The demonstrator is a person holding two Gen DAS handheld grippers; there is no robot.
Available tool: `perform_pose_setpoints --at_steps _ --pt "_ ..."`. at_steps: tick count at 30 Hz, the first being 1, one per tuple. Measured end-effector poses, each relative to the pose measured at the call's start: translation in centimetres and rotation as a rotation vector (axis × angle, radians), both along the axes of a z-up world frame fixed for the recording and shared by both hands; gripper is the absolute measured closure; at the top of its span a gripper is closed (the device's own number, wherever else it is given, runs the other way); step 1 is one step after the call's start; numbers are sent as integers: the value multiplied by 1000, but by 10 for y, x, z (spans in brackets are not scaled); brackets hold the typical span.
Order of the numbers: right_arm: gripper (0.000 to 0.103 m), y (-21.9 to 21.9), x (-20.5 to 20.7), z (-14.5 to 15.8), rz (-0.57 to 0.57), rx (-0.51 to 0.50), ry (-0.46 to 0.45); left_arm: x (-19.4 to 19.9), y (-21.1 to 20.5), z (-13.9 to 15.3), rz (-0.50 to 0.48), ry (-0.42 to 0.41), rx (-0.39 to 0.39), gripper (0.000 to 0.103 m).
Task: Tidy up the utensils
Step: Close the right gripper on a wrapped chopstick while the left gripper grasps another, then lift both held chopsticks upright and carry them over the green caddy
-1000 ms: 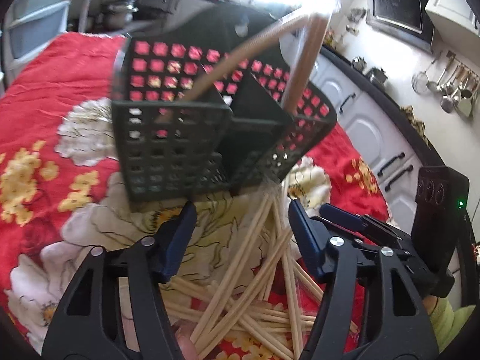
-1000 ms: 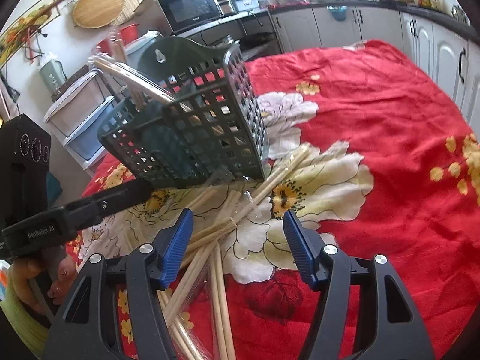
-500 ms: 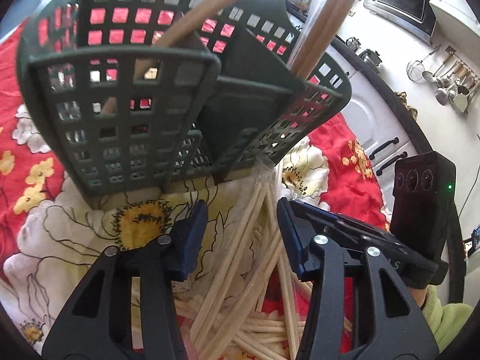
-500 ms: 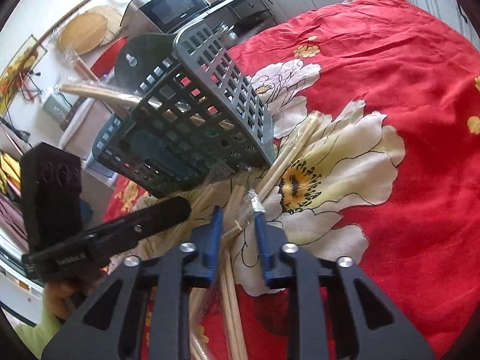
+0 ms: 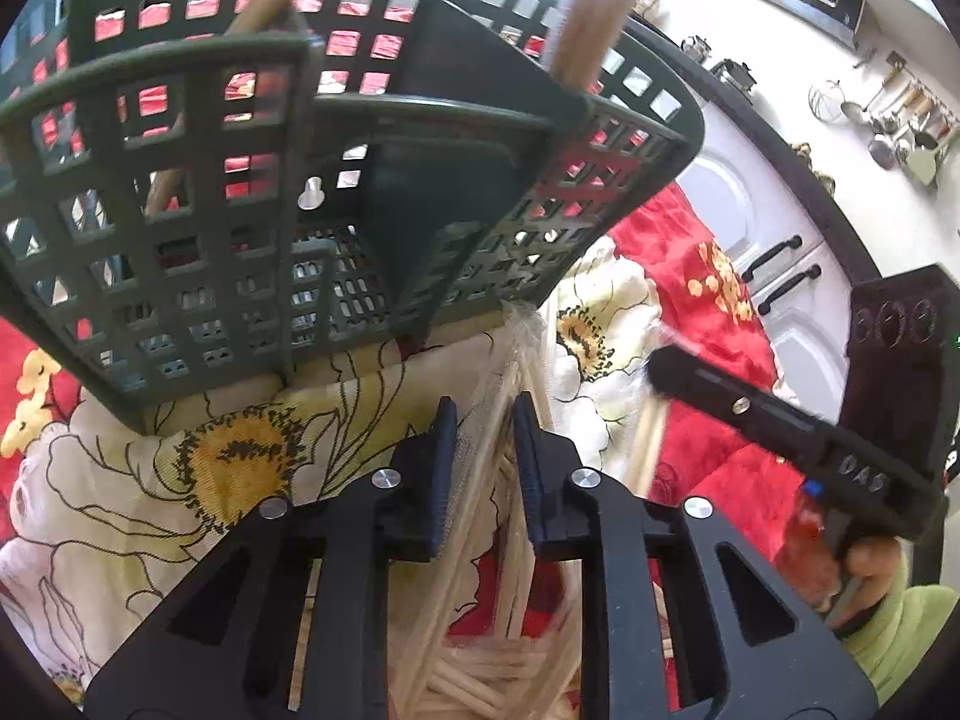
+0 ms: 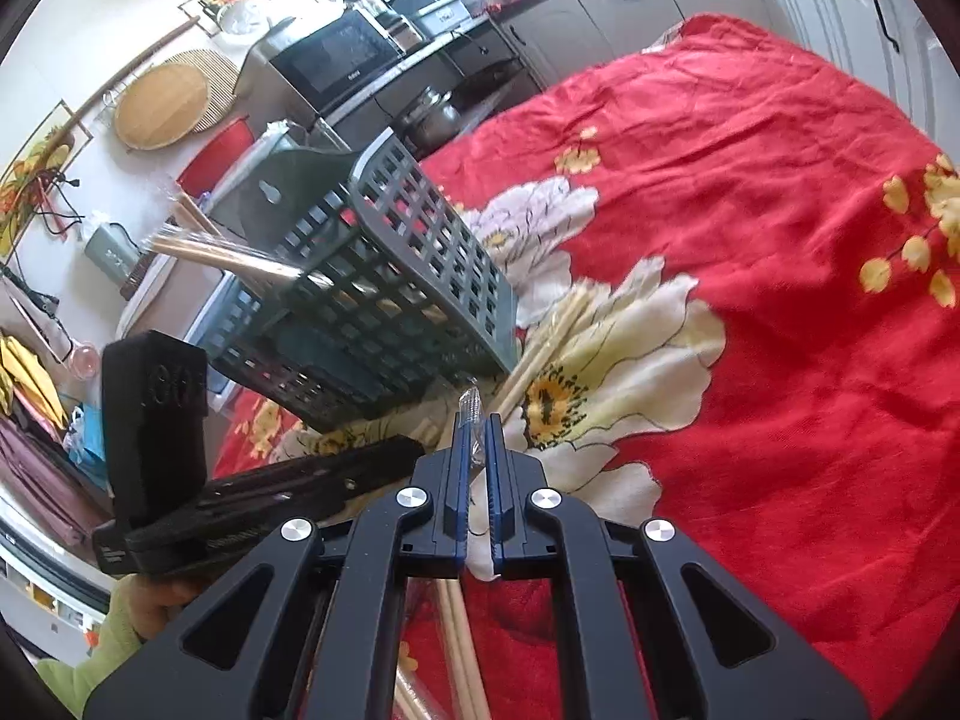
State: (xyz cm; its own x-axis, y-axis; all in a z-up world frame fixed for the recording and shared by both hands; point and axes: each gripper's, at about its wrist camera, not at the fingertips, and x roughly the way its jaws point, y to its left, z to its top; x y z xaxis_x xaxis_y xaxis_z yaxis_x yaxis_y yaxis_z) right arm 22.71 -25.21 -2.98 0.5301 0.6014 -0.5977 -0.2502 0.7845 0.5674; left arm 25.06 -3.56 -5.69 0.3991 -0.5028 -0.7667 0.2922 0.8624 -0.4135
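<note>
A dark green slotted utensil basket (image 5: 252,192) stands on the red floral cloth, with wrapped chopsticks leaning in it; it also shows in the right wrist view (image 6: 384,312). Loose wooden chopsticks in clear plastic wrap (image 5: 498,540) lie in front of it. My left gripper (image 5: 483,420) is shut on the wrapped chopstick bundle just below the basket. My right gripper (image 6: 477,426) is shut on the clear plastic wrapper (image 6: 471,405) of the chopsticks (image 6: 552,330), right beside the basket's corner.
The red floral cloth (image 6: 750,210) covers the table. White cabinets (image 5: 756,228) stand past the table edge. A counter with a microwave (image 6: 336,60) and storage drawers lies behind the basket.
Both grippers moved in toward the basket and closed. The left closed on the chopstick bundle, the right on the plastic wrapper.
</note>
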Motion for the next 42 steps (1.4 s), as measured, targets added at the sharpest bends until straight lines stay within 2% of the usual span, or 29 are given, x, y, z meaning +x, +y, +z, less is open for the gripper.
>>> perform_pose_setpoints --at_steps 4,13,22,33,42 --pt "98 -1 -4 10 1 8 -30 -2 0 5 -4 -13 16 100" --pt "98 1 -17 34 21 37 -89 -24 20 31 22 -81 -53 100" --pt "99 8 -38 65 51 32 -196 -51 54 65 138 -206 -120 100" --pt "99 27 -59 88 105 7 -293 -88 90 95 284 -336 -186 100" --pt "99 43 -66 106 158 15 -348 -115 108 118 381 -436 -180 100"
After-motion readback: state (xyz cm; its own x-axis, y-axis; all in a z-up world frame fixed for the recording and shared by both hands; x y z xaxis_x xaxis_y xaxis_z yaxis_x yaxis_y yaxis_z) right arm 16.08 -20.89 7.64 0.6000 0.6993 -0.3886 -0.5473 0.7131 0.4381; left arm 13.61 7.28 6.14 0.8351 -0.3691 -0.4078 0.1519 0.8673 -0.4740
